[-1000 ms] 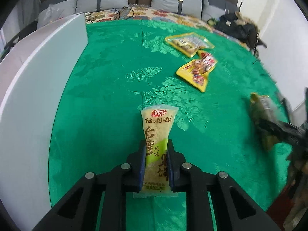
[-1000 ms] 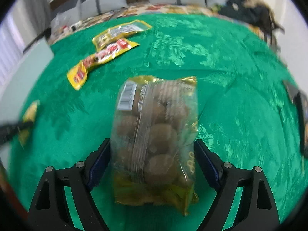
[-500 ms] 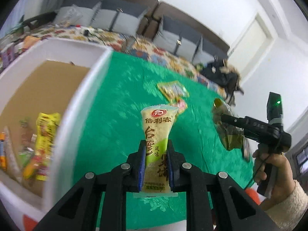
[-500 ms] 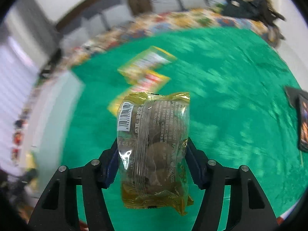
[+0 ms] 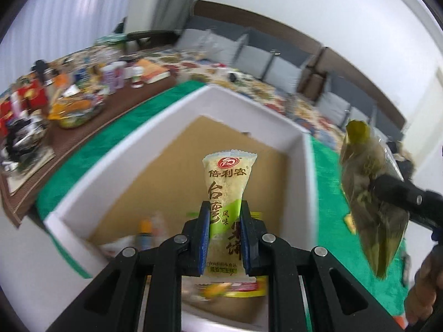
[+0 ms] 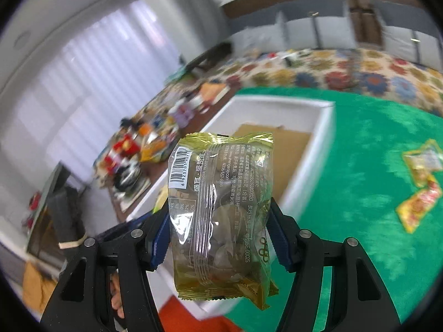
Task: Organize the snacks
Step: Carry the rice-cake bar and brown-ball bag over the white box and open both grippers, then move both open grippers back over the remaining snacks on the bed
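Note:
My left gripper (image 5: 223,238) is shut on a slim yellow-green snack packet (image 5: 227,182), held upright above the white box (image 5: 110,166) with a cardboard floor. Several snack packets (image 5: 229,290) lie at the box's near end. My right gripper (image 6: 218,229) is shut on a gold-and-clear bag of round brown snacks (image 6: 221,193), lifted in the air beside the box's (image 6: 324,138) right wall. In the left wrist view that bag (image 5: 368,182) hangs to the right, just outside the box. Two yellow packets (image 6: 420,163) (image 6: 418,207) lie on the green cloth.
The green tablecloth (image 6: 360,166) stretches to the right of the box. A brown side table (image 5: 83,105) crowded with bottles and packets stands left of it. A patterned sofa with grey cushions (image 5: 249,49) runs behind. A person's hand (image 5: 423,290) holds the right gripper.
Both grippers rose and swung left from over the open green cloth to the white box. The right jaws, wide around the bag a second ago, closed onto it.

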Demonstrator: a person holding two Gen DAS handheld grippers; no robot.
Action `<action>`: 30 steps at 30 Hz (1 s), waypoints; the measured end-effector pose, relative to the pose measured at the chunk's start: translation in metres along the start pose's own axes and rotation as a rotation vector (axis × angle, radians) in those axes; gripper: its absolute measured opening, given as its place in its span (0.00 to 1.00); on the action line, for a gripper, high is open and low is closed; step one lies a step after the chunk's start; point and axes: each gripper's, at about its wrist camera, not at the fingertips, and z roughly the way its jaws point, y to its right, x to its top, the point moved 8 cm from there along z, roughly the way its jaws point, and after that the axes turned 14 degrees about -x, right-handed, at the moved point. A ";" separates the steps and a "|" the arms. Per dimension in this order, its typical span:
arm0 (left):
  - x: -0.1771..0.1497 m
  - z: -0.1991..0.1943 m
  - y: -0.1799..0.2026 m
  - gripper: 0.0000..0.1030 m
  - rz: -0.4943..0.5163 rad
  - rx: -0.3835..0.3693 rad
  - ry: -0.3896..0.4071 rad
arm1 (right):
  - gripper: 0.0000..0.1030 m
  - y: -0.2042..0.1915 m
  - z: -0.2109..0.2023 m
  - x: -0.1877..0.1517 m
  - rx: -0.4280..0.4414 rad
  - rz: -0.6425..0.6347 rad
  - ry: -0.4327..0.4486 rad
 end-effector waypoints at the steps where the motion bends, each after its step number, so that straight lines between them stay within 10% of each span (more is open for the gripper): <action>1: -0.002 -0.001 -0.012 0.18 -0.003 0.023 0.001 | 0.63 -0.013 0.013 -0.005 0.012 -0.007 -0.021; 4: -0.008 0.000 -0.035 0.27 -0.004 0.096 0.013 | 0.67 -0.036 0.046 -0.017 0.046 -0.019 -0.061; 7: -0.014 -0.001 -0.053 0.84 -0.033 0.159 0.040 | 0.69 -0.048 0.075 -0.029 0.066 -0.037 -0.144; 17: -0.023 -0.007 -0.011 0.86 0.010 0.067 0.075 | 0.78 0.027 0.031 -0.031 -0.117 -0.164 0.077; 24: -0.038 0.002 0.095 0.87 0.160 -0.105 0.028 | 0.78 0.200 0.027 -0.139 -0.545 -0.310 0.004; 30: -0.074 0.040 0.201 0.97 0.295 -0.257 -0.056 | 0.78 0.317 -0.023 -0.198 -0.709 -0.161 0.011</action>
